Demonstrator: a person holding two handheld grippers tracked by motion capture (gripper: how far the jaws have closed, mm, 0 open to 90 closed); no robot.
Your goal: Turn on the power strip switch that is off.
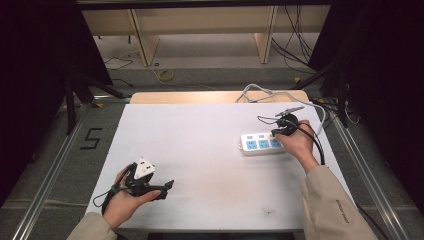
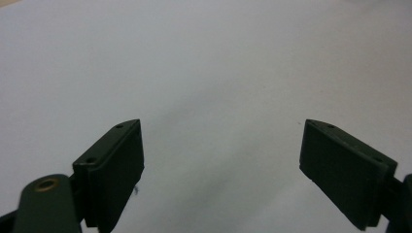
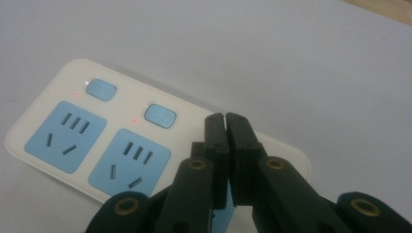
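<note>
2 right gripper (image 3: 226,116) jaws clenched together over the power strip (image 3: 73,141); left gripper (image 2: 221,145) jaws spread wide, holding nothing.

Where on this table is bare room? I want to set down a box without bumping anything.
Widest patch: the white table middle, between left gripper and power strip. The far left corner is bare too. Crowded: the right side, with the strip, right gripper and white cable.

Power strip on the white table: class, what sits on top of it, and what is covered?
The power strip shows two blue sockets, each with a blue switch and a tiny red light. The right claw, jaws shut, sits over the third position, covering its switch and most of its socket.
</note>
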